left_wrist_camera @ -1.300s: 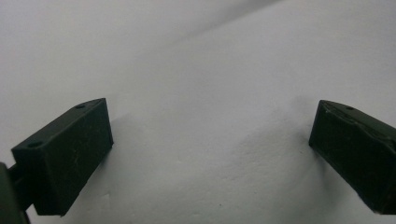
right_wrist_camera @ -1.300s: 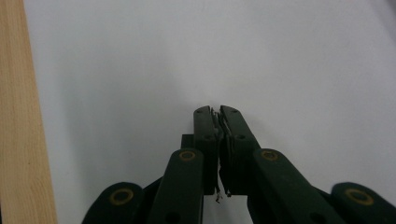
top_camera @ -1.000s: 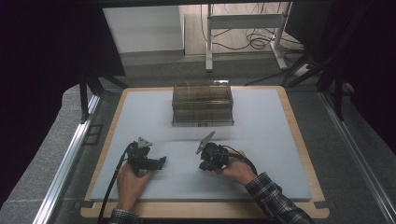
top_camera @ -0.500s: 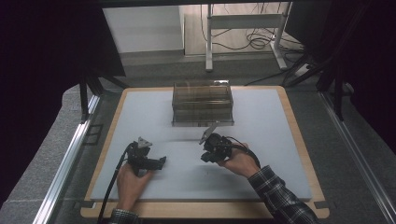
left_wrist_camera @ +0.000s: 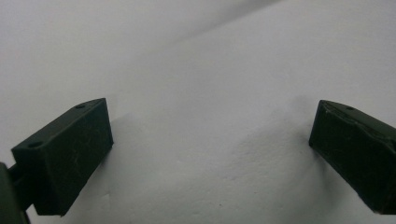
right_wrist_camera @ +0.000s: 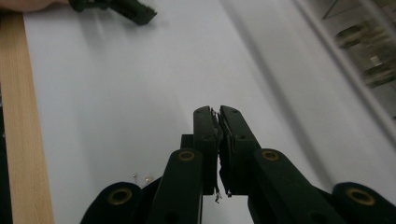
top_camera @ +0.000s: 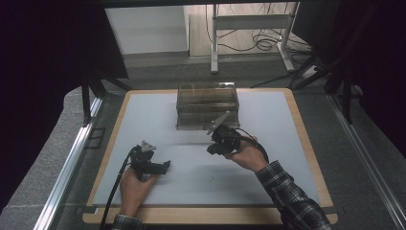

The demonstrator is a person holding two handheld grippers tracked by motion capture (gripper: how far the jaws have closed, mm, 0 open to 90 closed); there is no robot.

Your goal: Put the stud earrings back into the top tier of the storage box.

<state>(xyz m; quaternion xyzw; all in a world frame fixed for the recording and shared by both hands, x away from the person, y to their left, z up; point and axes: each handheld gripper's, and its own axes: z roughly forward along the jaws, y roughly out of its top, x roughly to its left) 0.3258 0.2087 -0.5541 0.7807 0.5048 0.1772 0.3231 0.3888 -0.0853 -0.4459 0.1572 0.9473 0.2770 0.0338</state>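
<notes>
My left gripper (top_camera: pixel 164 167) rests low on the white mat (top_camera: pixel 191 182) near the front left, held by a hand. Its jaws stand wide apart in the left gripper view (left_wrist_camera: pixel 210 154), with bare mat between them. My right gripper (top_camera: pixel 213 146) is held above the mat's middle, just in front of a clear plastic box (top_camera: pixel 207 104). In the right gripper view its two black jaws (right_wrist_camera: pixel 217 114) are pressed together with nothing between them. That view also takes in the other gripper (right_wrist_camera: pixel 133 10) farther off and the box (right_wrist_camera: pixel 369 42) at the right.
The mat lies on a wooden board (top_camera: pixel 306 143) whose front edge (right_wrist_camera: pixel 14 116) is bare wood. A metal rail (top_camera: pixel 72 158) runs along the table's left side. A table frame and cables (top_camera: pixel 253 33) stand on the floor beyond.
The right hand has lifted its shut gripper and carried it farther from the front edge, toward the clear box. The left gripper has stayed where it was.
</notes>
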